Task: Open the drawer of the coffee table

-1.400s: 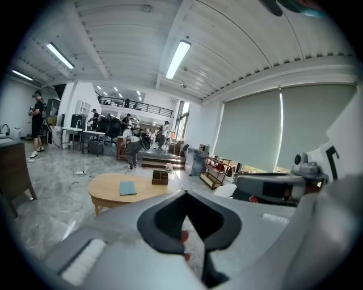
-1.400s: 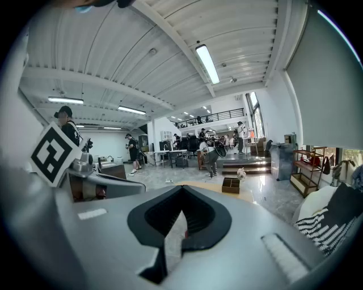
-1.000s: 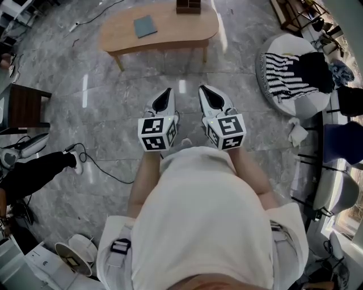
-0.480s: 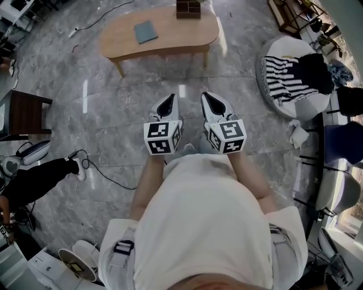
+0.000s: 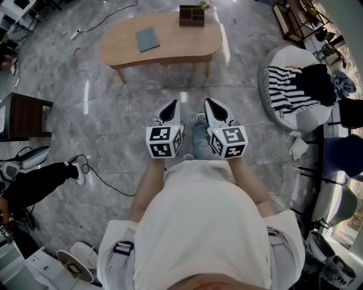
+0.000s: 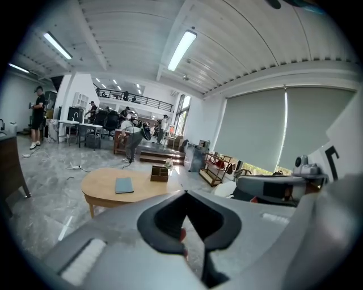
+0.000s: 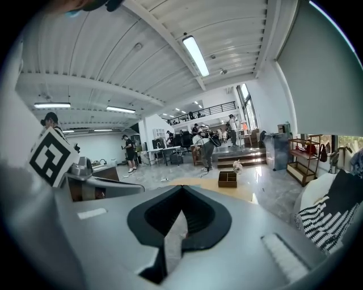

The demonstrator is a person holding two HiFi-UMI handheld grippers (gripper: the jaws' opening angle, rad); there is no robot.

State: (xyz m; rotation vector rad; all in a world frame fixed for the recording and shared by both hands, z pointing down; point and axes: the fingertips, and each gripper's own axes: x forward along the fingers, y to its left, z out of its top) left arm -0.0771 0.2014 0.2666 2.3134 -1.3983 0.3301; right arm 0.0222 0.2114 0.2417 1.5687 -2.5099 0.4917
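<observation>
The light wooden coffee table (image 5: 170,42) stands on the grey marble floor, well ahead of both grippers. On its top lie a blue-grey book (image 5: 147,39) and a dark wooden box (image 5: 191,15). No drawer front shows in any view. My left gripper (image 5: 173,105) and right gripper (image 5: 211,103) are side by side in front of the person's body, both shut and holding nothing, pointing toward the table. In the left gripper view the table (image 6: 108,192) sits beyond the closed tips (image 6: 184,193). The right gripper view shows the box (image 7: 227,179) past its own closed tips (image 7: 182,188).
A white round seat with striped cloth (image 5: 292,79) stands at the right, a dark side table (image 5: 25,110) at the left. A cable (image 5: 102,175) and another person's dark leg (image 5: 34,178) lie on the floor at the left. The wearer's jeans leg (image 5: 199,139) is between the grippers.
The person and both grippers have moved toward the coffee table, which now sits lower in the head view. A jeans leg has stepped forward between the grippers. Both stay shut.
</observation>
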